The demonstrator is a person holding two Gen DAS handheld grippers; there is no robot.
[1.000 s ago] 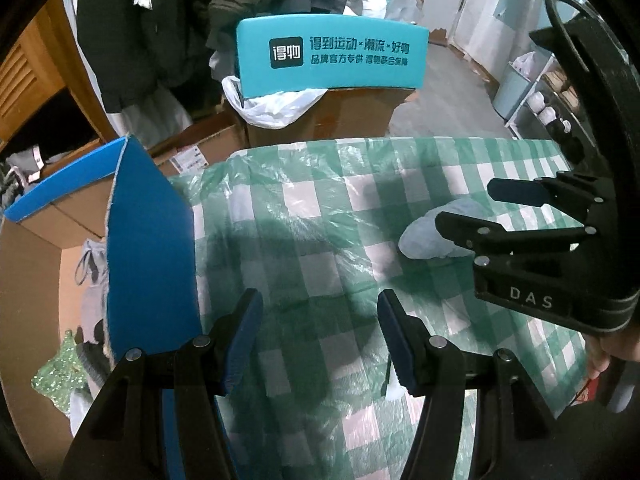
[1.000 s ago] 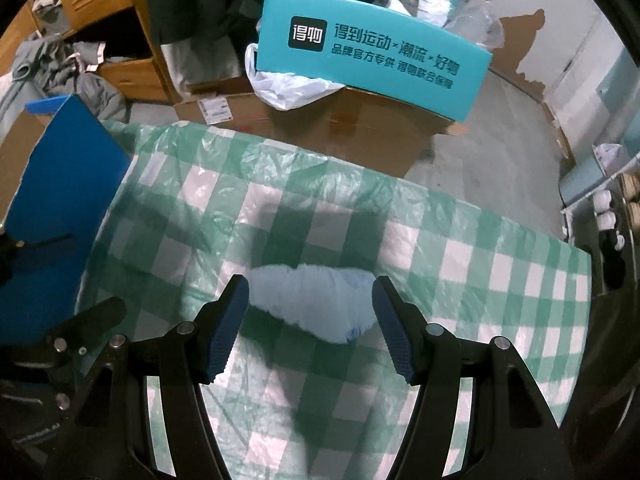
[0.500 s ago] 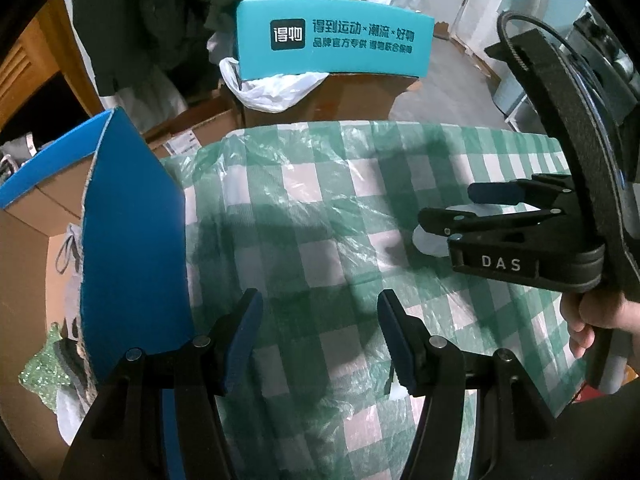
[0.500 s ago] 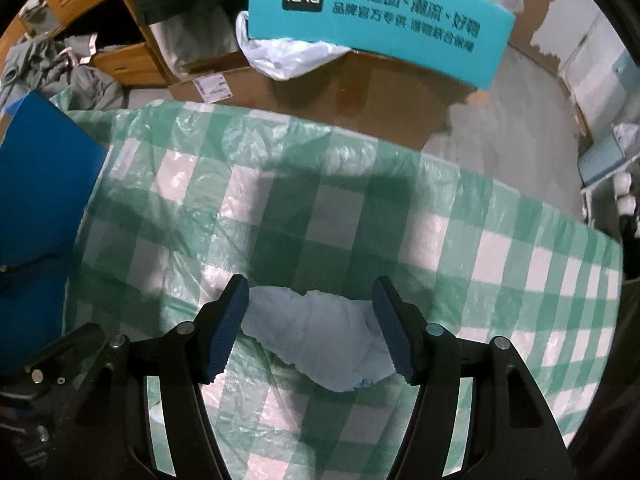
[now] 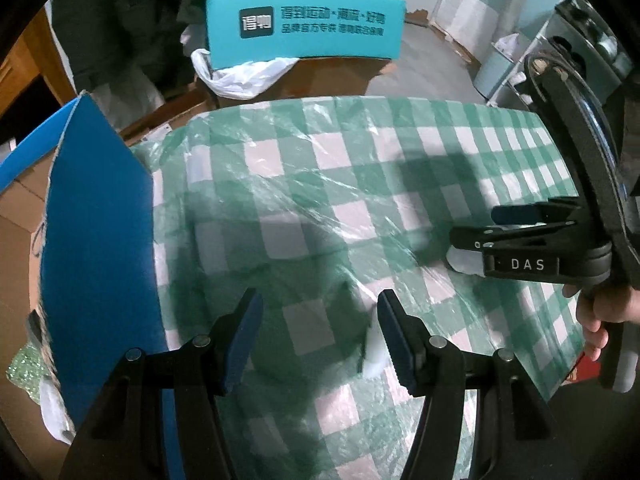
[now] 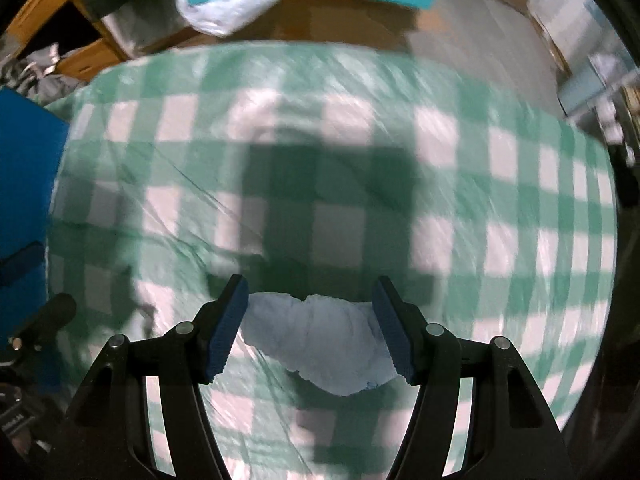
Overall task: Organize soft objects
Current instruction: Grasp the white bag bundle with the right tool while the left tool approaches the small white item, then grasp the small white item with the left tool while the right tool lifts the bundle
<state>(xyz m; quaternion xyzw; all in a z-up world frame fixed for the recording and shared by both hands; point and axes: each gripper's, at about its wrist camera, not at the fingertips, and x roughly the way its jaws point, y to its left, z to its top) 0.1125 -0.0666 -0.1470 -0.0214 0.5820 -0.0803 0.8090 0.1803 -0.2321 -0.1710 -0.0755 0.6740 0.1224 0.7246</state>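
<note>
A pale blue soft cloth lies on the green-and-white checked tablecloth. My right gripper is open, its two blue pads on either side of the cloth, low over it. In the left wrist view the right gripper shows at the right, with a bit of the cloth under it. My left gripper is open and empty above the tablecloth, left of the right one. A small white scrap lies by its right pad.
A cardboard box with a blue flap stands at the table's left edge, with a green sparkly item inside. A teal box and a white plastic bag sit beyond the far edge. Shelves stand at the right.
My right gripper has come down and forward over the pale blue cloth, which now lies between its pads. My left gripper has stayed open and shifted slightly.
</note>
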